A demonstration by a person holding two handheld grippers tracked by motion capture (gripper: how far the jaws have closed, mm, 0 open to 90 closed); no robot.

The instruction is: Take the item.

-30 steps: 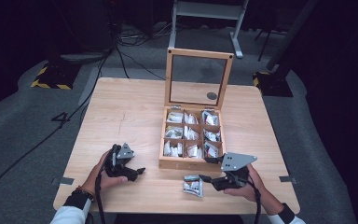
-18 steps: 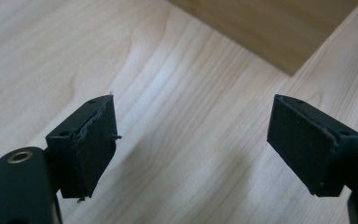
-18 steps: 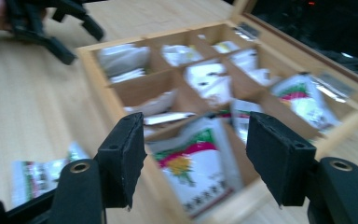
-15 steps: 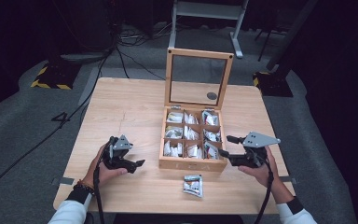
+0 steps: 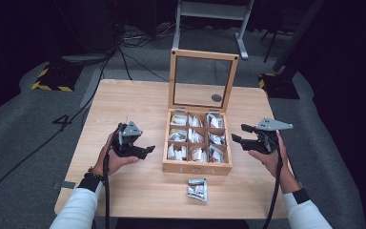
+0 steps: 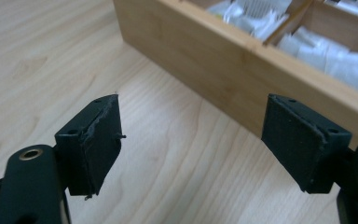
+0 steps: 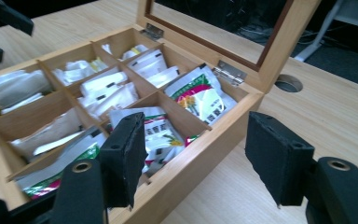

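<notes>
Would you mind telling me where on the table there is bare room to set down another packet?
The widest bare stretch of the table lies left of the wooden box, beyond the left tongs. A narrower strip runs along the near edge, left of the loose packet. The box compartments are crowded with packets, and the right tongs hang close beside the box's right wall.

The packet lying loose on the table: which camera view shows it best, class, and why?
The high view: the packet lies whole on the table, in front of the wooden box. The left and right gripper views look at the box's side and compartments instead.
</notes>
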